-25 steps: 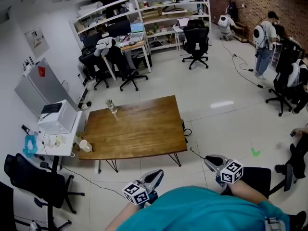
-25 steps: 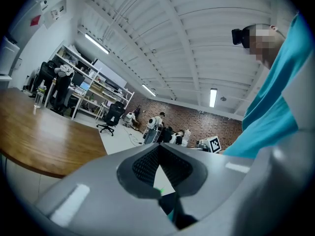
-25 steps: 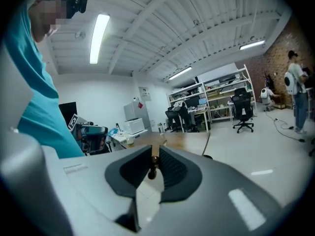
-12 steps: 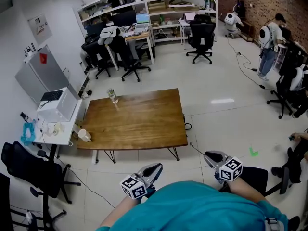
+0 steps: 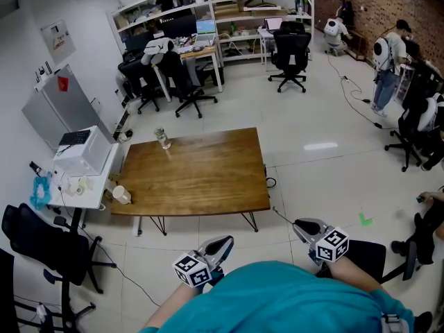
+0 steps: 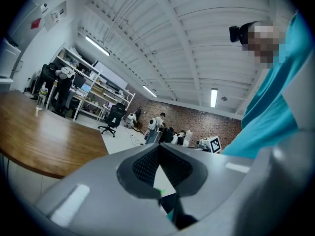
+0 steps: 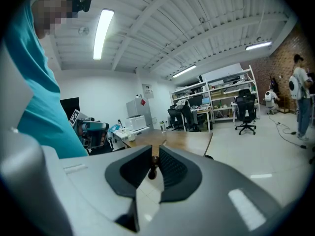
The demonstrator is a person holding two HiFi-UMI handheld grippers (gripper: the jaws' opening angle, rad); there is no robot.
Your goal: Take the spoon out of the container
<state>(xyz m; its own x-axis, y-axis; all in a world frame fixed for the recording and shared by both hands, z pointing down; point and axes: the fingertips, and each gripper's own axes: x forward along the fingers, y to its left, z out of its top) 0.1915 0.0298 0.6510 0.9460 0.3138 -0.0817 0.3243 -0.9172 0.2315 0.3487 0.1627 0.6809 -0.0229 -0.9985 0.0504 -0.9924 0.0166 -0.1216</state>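
A glass jar (image 5: 162, 138) stands near the far left corner of the brown wooden table (image 5: 208, 179). I stand a step back from the table's near edge. My right gripper (image 5: 300, 227) is held low by my body, shut on a thin spoon (image 5: 282, 216) whose handle sticks out towards the table. In the right gripper view the spoon's dark end (image 7: 153, 169) shows end-on between the pads of the gripper (image 7: 154, 154). My left gripper (image 5: 223, 243) hangs beside it with its tips together and nothing in them, as the left gripper view (image 6: 158, 146) also shows.
A white side table (image 5: 94, 203) with a printer (image 5: 82, 165) and a cup (image 5: 122, 194) adjoins the table's left end. Black office chairs stand at the near left (image 5: 48, 245) and near right (image 5: 368, 255). Desks, shelves and people (image 5: 383, 61) are farther back.
A second ago my head view shifted a little, so the table now sits slightly higher in the picture. Both grippers have stayed where they were, the right one still shut on the spoon.
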